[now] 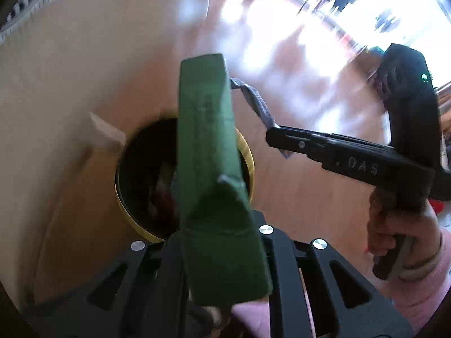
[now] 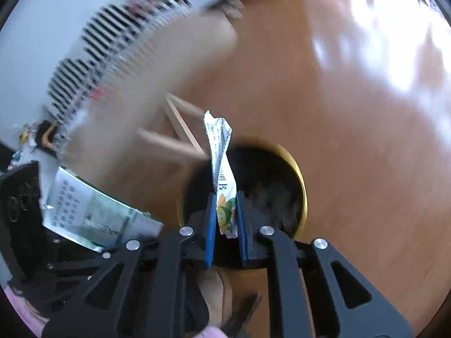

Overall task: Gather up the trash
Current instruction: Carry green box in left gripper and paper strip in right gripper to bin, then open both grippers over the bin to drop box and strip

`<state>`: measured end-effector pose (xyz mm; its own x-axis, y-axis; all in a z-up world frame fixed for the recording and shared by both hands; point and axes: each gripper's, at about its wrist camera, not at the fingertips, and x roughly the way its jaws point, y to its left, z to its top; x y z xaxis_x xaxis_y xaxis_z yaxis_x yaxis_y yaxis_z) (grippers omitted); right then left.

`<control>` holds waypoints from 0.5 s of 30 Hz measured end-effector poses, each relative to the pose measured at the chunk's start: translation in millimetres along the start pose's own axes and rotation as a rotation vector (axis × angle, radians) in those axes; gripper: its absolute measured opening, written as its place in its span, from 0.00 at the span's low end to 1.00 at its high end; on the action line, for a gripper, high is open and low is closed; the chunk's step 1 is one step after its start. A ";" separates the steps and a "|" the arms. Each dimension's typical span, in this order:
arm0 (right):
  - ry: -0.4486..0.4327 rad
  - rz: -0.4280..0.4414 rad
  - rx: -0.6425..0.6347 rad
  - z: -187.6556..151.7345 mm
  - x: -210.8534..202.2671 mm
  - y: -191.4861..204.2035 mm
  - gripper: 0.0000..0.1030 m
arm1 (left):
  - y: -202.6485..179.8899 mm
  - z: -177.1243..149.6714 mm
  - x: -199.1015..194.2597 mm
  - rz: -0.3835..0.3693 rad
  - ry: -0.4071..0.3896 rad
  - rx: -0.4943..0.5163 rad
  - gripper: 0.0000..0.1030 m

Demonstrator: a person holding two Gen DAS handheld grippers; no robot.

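Trash sits in both grippers at once, and both pieces hang over the bin (image 2: 298, 169), a black pail with a yellow rim standing on the wooden floor (image 2: 352, 112). The right gripper (image 2: 227, 219) pinches a white wrapper (image 2: 222, 174) printed with a lemon picture; its blue-padded fingers (image 2: 210, 225) are drawn narrow on the wrapper's lower end, so the crumpled upper part stands free above the bin's mouth. That pose suits a straight drop: once the fingers part, the wrapper should fall inside rather than onto the rim.

The left gripper (image 1: 222, 239) holds a green box (image 1: 211, 155) lengthwise, its fingers closed on the near end, hidden behind the box itself. The box's far end crosses the bin (image 1: 126, 174), where some litter already lies at the bottom. Seen from the left wrist, the right gripper (image 1: 270, 135) reaches in from the side, and only a grey sliver of the wrapper (image 1: 253, 98) shows.

Both views are blurred, so the hands are probably swinging. The box is long next to the opening; released flat, it might catch on the rim, so tipping it end-first looks wiser.
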<state>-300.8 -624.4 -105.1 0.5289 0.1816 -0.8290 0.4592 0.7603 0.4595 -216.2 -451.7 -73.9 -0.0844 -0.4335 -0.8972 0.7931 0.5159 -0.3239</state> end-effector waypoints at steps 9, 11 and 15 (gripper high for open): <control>0.054 0.056 0.076 -11.0 23.4 -15.0 0.14 | -6.6 -2.4 9.1 -0.007 0.010 0.012 0.10; 0.048 0.053 0.074 -6.8 22.4 -13.7 0.14 | -3.0 -3.3 7.7 -0.010 0.003 0.010 0.10; 0.047 0.064 0.081 -7.0 27.4 -12.7 0.14 | 7.8 7.3 1.3 -0.022 0.002 0.013 0.10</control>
<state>-297.1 -624.7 -135.8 0.5257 0.2584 -0.8105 0.4826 0.6940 0.5343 -205.7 -453.6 -75.3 -0.1025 -0.4433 -0.8905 0.7991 0.4965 -0.3391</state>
